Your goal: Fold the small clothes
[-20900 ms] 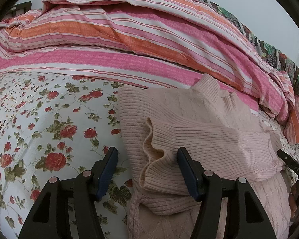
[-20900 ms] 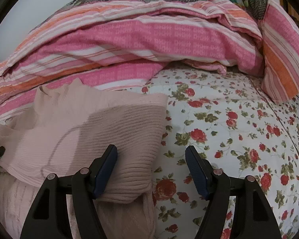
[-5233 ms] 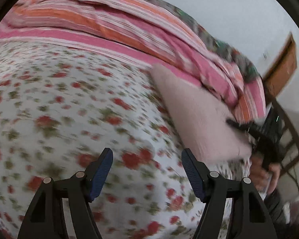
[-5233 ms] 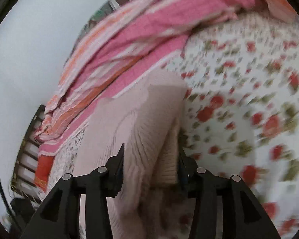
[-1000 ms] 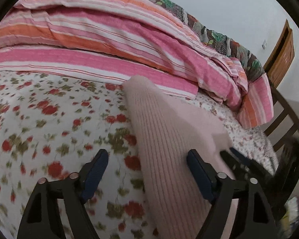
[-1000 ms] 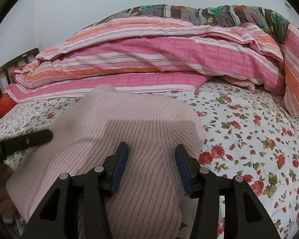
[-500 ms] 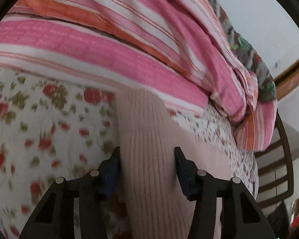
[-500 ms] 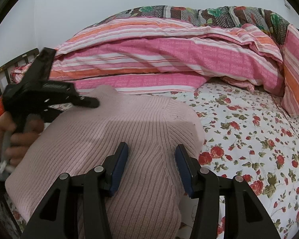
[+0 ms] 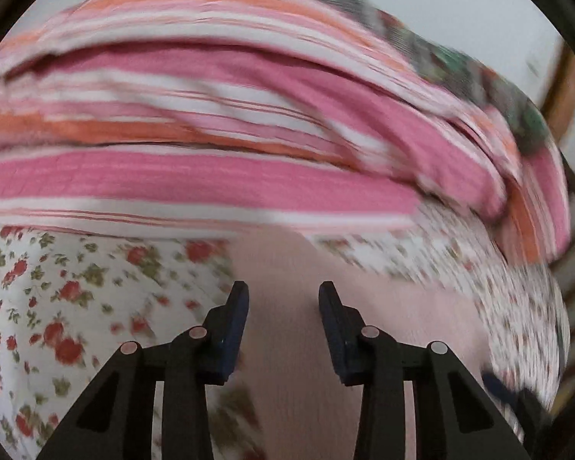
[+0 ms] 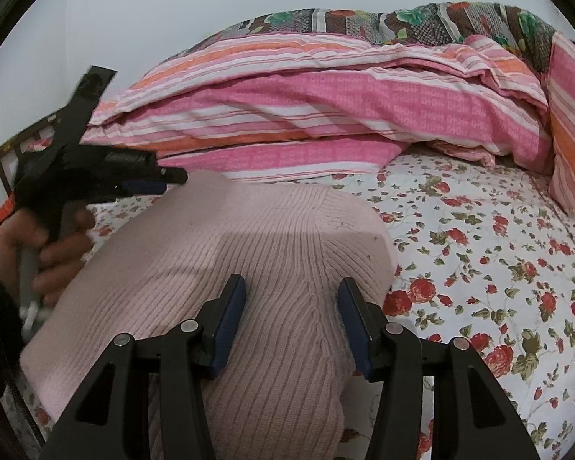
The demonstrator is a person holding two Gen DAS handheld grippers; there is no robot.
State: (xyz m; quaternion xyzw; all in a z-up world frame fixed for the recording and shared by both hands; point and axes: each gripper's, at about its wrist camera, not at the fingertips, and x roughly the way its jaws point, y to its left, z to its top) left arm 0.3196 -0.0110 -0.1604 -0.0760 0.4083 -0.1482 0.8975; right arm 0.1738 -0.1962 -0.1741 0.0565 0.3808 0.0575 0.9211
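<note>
A pale pink ribbed sweater (image 10: 226, 268), folded into a thick bundle, is seen lying on the rose-printed bed sheet (image 10: 498, 268), towards the near left part of the bed, with its far rounded end just short of the pink, white and orange striped duvet (image 10: 326, 115) that is heaped along the far edge. The right gripper (image 10: 291, 318) is held over the near end of the bundle, and a raised ridge of the knit is pressed between its blue-lined jaws, which are set at a middling width and are closed on the fabric. The left gripper (image 9: 283, 326) is shown in its own blurred view with the sweater (image 9: 287, 345) between its fingers; its jaws have just been closing and are now narrow, but whether the pads press on the knit cannot be told through the blur. In the right wrist view the same left gripper (image 10: 149, 186) is seen from the side at the far left end of the sweater, carried by a hand (image 10: 46, 253) wrapped around its handle, with its tips at the edge of the knit. A dark patterned blanket (image 10: 402, 23) is laid over the top of the duvet against the plain wall (image 10: 172, 7). A wooden headboard (image 9: 563, 88) is glimpsed at the right of the left wrist view.
</note>
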